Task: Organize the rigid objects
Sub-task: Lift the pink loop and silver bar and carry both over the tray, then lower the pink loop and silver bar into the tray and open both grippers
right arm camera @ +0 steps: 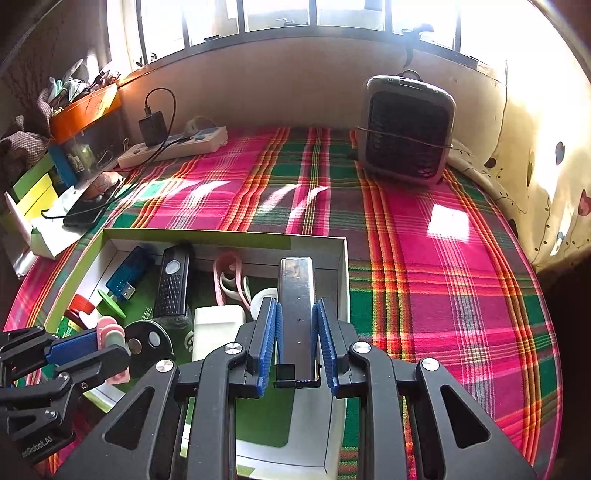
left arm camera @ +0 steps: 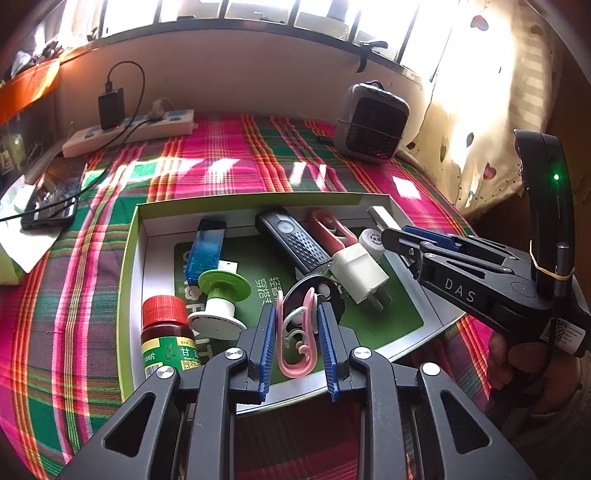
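Both grippers angle downward over the box point(left arm camera: 129, 236). The left gripper point(left arm camera: 297, 345) clamps a pink clip point(left arm camera: 295, 354) near the box's front edge. The right gripper point(right arm camera: 297, 343) pinches a silver bar point(right arm camera: 295, 295) by its right wall.

A shallow open box point(left arm camera: 137, 236) holds a red-capped bottle point(left arm camera: 165, 334), blue stick point(left arm camera: 206, 247), black remote point(left arm camera: 293, 240) – pink clip point(left arm camera: 295, 332) and silver bar point(right arm camera: 297, 295) gripped above it.

Strong daylight pours from the windows point(left arm camera: 258, 14) along the top of both frames, blown out white at upper right; bright patches fall across the plaid cloth point(right arm camera: 443, 221); fisheye bending and dark vignetting at the corners; focus sharp.
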Motion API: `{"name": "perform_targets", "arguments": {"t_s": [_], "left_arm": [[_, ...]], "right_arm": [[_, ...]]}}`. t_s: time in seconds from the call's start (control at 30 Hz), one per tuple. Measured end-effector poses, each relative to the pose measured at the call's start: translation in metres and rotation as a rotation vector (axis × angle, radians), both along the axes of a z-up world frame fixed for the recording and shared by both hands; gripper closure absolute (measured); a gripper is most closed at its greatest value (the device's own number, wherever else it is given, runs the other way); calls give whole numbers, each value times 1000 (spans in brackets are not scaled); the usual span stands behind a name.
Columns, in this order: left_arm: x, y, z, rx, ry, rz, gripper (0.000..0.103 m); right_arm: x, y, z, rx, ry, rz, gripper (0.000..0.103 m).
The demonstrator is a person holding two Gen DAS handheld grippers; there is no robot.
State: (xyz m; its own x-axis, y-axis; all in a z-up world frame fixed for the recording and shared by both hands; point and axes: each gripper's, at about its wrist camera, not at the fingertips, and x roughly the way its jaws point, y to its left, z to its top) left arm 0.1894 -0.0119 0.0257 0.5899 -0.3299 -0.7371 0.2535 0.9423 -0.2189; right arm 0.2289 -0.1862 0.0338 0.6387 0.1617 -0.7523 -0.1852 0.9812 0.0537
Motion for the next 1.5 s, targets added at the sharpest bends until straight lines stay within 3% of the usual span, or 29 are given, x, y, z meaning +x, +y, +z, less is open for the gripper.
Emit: {"name": "perform_targets", "arguments": {"t_s": [0.57,1.5], "left_arm": [[0,1,0,-7,10,3,80],[-8,1,4,11,-14,24,64]], "right_arm": [[1,0,-4,22,6,3,79],[-8,-1,-1,35,-2,3,75]]}}
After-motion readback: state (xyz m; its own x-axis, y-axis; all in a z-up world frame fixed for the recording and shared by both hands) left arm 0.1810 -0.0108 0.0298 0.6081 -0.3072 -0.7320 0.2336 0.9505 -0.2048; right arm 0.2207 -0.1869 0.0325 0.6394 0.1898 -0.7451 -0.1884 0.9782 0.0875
